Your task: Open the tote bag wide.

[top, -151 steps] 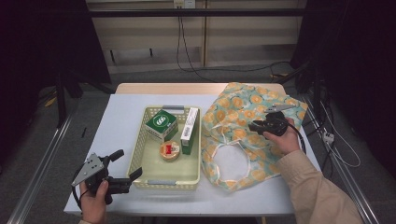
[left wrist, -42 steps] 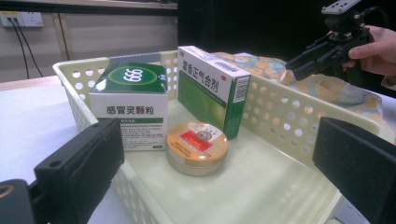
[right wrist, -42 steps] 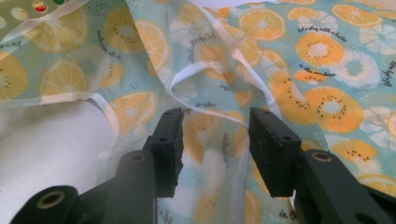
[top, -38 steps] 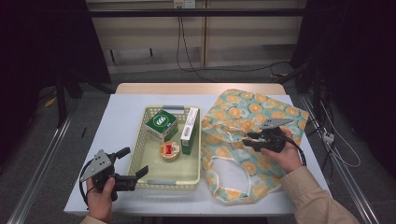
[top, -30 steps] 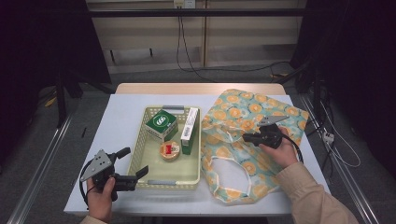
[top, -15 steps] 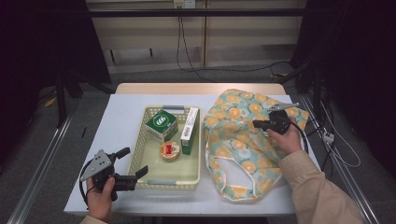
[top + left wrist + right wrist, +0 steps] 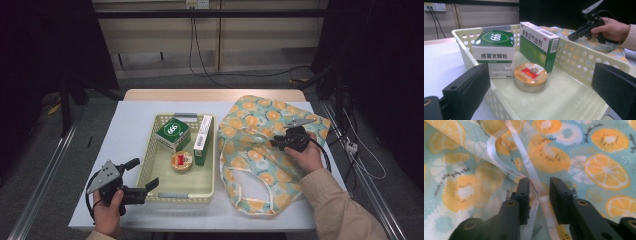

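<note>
Bag [image 7: 260, 165], 3 o'clock of basket [image 7: 150, 165]: thin, limp, probably slippery; take its white ribbon [image 7: 499, 162]. Right gripper [image 7: 537, 183] jaws narrowly apart around ribbon, not clamped. Left gripper [image 7: 140, 177] jaws wide apart, holding nothing.

High view overhead, left gripper view low (near basket [image 7: 584, 62]), right gripper view close on bag [image 7: 579, 150]

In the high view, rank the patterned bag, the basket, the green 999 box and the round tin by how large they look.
1. Fruit-print bag, though the basket looks close to it, so that order is unsure.
2. Basket.
3. Green 999 box.
4. Round tin.
</note>
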Motion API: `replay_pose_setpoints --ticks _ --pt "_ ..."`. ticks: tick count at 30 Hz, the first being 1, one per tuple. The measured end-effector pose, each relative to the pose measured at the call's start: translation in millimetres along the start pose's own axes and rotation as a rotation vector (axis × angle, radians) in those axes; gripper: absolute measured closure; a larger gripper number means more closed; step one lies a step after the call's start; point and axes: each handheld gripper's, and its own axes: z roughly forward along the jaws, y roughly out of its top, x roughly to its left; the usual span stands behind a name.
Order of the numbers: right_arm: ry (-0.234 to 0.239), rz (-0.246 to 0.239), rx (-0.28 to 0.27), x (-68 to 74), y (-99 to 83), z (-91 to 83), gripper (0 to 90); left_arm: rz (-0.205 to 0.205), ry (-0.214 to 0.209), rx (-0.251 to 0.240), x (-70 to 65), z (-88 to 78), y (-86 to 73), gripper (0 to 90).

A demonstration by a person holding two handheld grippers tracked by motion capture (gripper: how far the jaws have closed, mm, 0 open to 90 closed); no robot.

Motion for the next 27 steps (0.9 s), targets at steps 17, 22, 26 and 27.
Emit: replay_pose_setpoints --ticks 17,22,26,27 --pt "0.057 -0.096 0.029 43.2 -1.6 16.1 43.0 -0.004 -0.007 -0.003 -1.0 0.9 0.5 2.1" --pt "0.062 -0.090 0.041 37.1 -0.1 12.5 74.4 0.000 -0.006 -0.002 -0.3 0.1 0.0 2.1" --pt "0.071 -0.079 0.062 40.0 1.0 10.0 88.2 0.000 -0.010 -0.004 -0.9 0.4 0.2 2.1" --pt "0.067 -0.088 0.072 42.0 1.6 9.1 88.7 0.000 -0.009 -0.003 -1.2 0.7 0.2 2.1"
